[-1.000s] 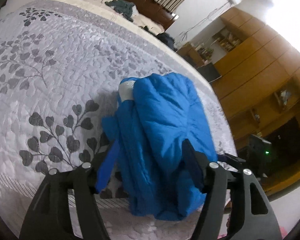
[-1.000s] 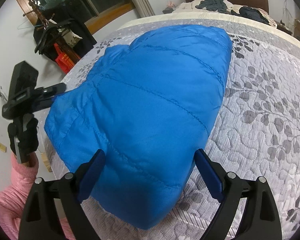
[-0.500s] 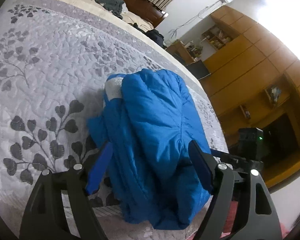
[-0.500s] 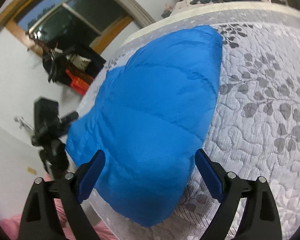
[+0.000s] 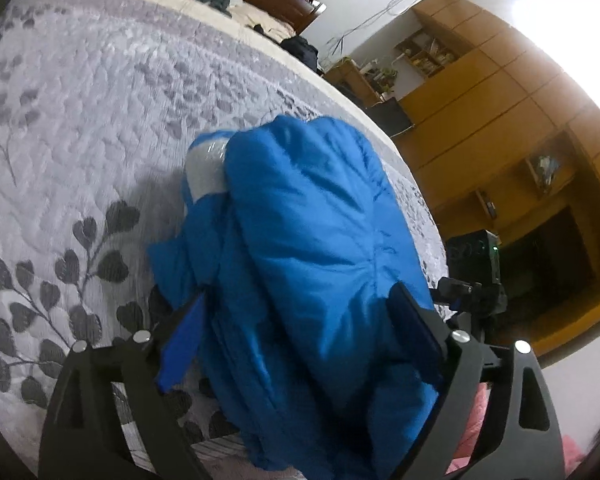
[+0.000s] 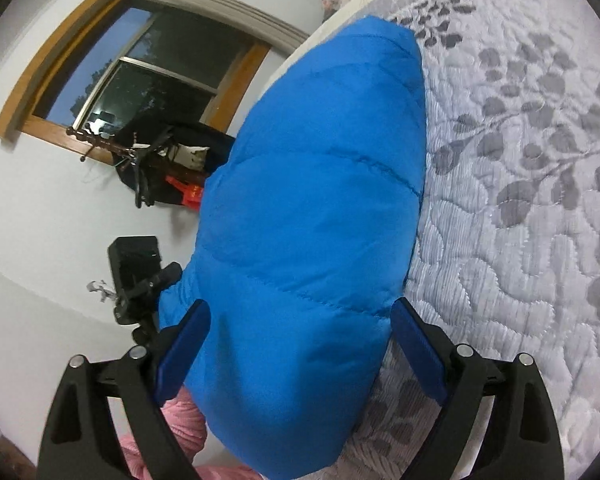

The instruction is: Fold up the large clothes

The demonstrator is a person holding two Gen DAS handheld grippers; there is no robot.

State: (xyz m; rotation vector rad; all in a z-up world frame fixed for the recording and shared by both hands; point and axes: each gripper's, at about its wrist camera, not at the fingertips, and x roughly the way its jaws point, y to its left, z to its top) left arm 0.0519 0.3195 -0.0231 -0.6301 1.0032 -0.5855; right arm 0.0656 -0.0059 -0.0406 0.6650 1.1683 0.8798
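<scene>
So the puffy bright-blue quilted jacket [image 5: 312,264] is already bundled into a thick folded stack, sitting near the edge of the bed with the grey leaf-print quilted bedspread [image 5: 80,128]. A silvery lining patch [image 5: 206,168] peeks out at about 11 o'clock of the bundle. The left gripper [image 5: 296,332] has its fingers spread wide either side of the near end, gripping nothing. The right gripper [image 6: 300,344] is equally wide, framing the other side. My worry: that padding is springy, so the fold could puff back open once released, and a nudge might slide it off the mattress edge at 6 o'clock.
</scene>
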